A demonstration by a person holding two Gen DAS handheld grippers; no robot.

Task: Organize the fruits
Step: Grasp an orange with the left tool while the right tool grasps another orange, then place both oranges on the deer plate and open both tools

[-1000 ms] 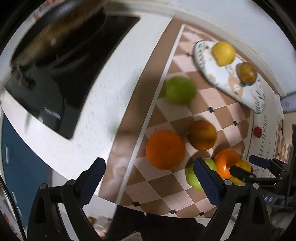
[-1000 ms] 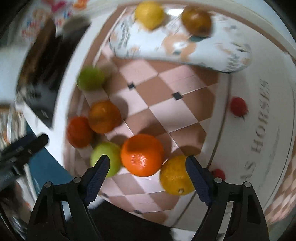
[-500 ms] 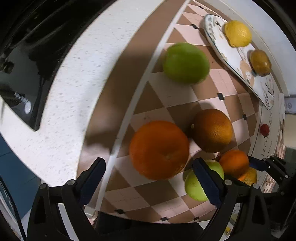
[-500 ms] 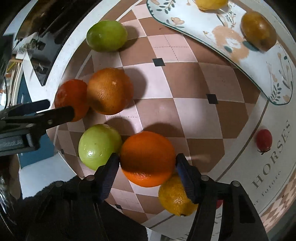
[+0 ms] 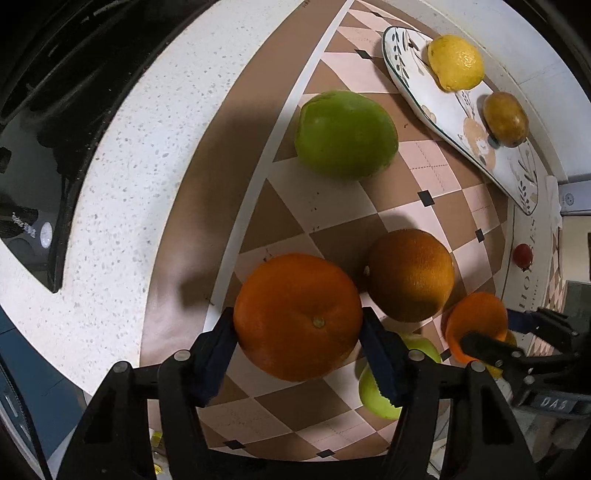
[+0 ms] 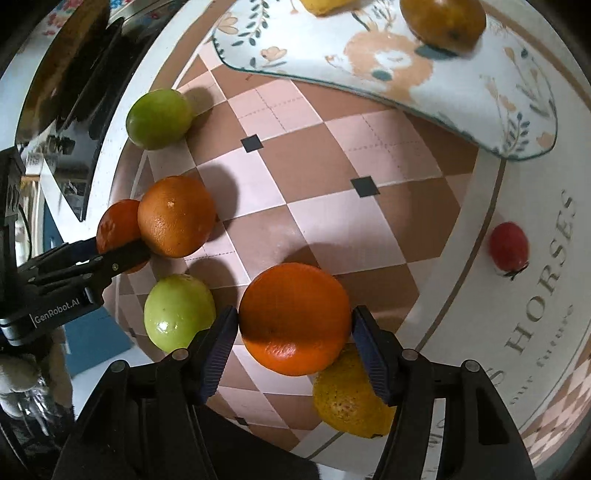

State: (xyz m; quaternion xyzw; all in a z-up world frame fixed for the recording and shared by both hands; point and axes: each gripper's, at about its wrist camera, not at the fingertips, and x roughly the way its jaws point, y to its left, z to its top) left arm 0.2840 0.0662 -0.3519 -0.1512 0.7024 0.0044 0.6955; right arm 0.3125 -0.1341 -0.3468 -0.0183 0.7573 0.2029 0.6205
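Orange: my left gripper (image 5: 297, 334) has just closed onto one orange (image 5: 297, 316); my right gripper (image 6: 293, 338) clamps another (image 6: 294, 318).
Crowding: green fruit (image 6: 178, 312), yellow fruit (image 6: 349, 397) beside.
Room: checked mat (image 6: 332, 184) bare toward plate (image 6: 509, 99).

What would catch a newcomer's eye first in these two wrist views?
Each claw is clamped on its own orange: the left claw on one orange near the checkered mat's left border, the right claw on another near the mat's front edge. Behind them, a patterned plate already holds a lemon and a brownish fruit.
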